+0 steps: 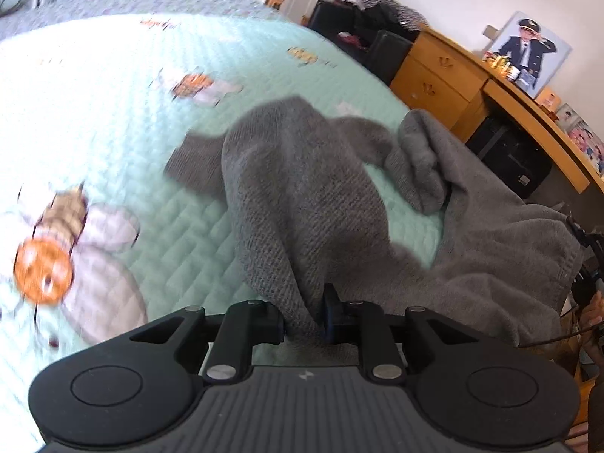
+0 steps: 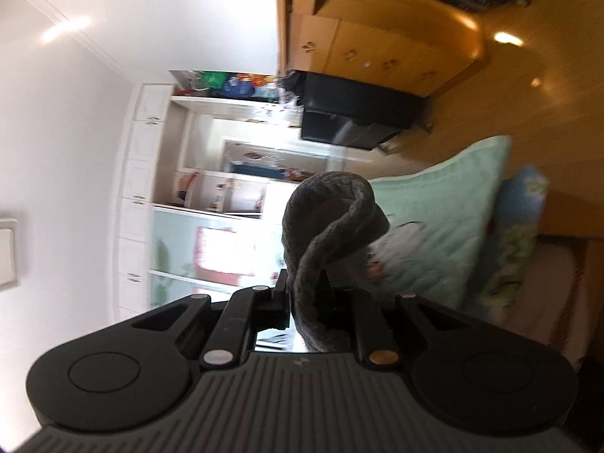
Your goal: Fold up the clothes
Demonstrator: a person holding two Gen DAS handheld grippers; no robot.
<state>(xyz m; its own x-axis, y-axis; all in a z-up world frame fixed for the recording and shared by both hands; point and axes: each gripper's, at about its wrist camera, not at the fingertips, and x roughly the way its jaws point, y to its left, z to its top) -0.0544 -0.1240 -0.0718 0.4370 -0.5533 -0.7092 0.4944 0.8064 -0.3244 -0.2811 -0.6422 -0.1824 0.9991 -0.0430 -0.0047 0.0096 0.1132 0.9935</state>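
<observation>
A grey knitted sweater point(image 1: 302, 188) lies crumpled on a mint quilted bedspread point(image 1: 113, 113), one sleeve stretched to the left and a bunched fold at the right. My left gripper point(image 1: 305, 321) points down at the bed and is shut on a pinched ridge of the sweater's near edge. The right wrist view is rolled on its side. There my right gripper point(image 2: 304, 294) is shut on a thick rolled edge of the same grey sweater point(image 2: 332, 204), which loops up ahead of the fingers, above the bedspread point(image 2: 434, 226).
A wooden desk with drawers point(image 1: 441, 75) runs along the bed's right side, with a framed picture point(image 1: 528, 53) on it and black boxes point(image 1: 506, 154) beneath. A person's hand point(image 1: 592, 309) shows at the right edge. White cupboards point(image 2: 143, 188) and a wooden floor point(image 2: 528, 113) lie beyond.
</observation>
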